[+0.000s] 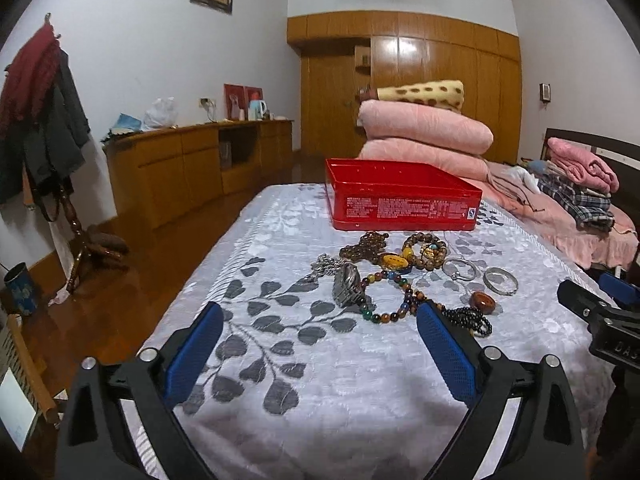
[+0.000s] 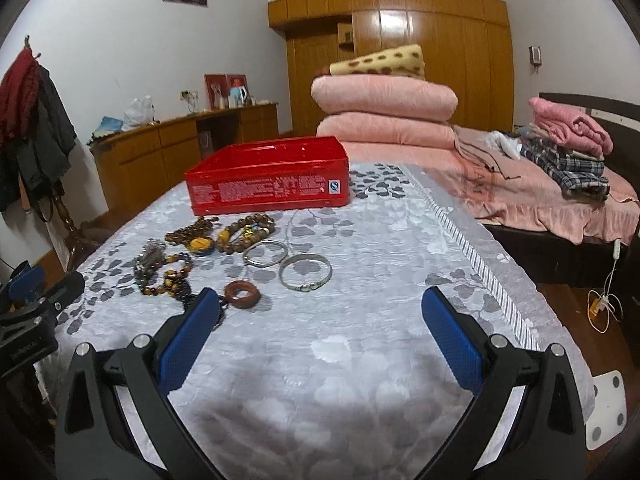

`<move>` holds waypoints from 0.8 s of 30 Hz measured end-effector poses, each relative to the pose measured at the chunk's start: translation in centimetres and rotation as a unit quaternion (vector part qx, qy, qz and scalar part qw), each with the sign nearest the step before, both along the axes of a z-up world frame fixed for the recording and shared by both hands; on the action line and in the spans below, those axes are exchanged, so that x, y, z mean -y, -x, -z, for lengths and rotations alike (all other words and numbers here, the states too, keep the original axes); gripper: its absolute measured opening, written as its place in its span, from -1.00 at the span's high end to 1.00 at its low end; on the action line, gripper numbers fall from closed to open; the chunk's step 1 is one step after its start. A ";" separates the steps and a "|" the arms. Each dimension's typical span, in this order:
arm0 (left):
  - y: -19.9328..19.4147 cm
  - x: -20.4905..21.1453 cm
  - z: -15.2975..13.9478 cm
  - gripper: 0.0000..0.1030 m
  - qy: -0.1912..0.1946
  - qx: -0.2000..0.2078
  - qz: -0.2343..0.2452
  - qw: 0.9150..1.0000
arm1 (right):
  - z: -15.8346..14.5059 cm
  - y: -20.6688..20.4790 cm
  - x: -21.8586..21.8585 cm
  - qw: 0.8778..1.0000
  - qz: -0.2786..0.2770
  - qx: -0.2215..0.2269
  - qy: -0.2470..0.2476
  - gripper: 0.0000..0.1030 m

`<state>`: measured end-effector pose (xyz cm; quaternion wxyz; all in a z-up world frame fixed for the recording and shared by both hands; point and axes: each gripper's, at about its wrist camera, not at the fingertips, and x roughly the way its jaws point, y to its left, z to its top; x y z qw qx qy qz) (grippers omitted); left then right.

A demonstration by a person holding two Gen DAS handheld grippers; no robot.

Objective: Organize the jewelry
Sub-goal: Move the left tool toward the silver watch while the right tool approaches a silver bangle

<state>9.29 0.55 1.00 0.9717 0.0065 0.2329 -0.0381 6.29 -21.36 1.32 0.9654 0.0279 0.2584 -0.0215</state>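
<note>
Jewelry [image 1: 404, 280] lies loose at frame centre, just below the red tin [image 1: 400, 200]; we see folded quilts [image 1: 424, 136] above it. Left gripper [image 1: 320, 320] and right gripper [image 2: 320, 304] both gape wide, empty, nothing between them and the pile.

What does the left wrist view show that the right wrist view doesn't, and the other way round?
Only the left wrist view shows the dark cup on the floor and the base of the coat stand.

Only the right wrist view shows the white cable on the floor beside the bed and a white plate with round pads.

Both show the red tin, the silver bangles, the brown ring, the bead bracelets, and each other's open gripper.
</note>
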 end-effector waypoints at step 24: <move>-9.4 1.0 0.6 -0.03 0.041 -0.126 0.051 0.990 | 0.4 -8.2 0.9 0.995 -0.019 -0.102 -0.006 -0.90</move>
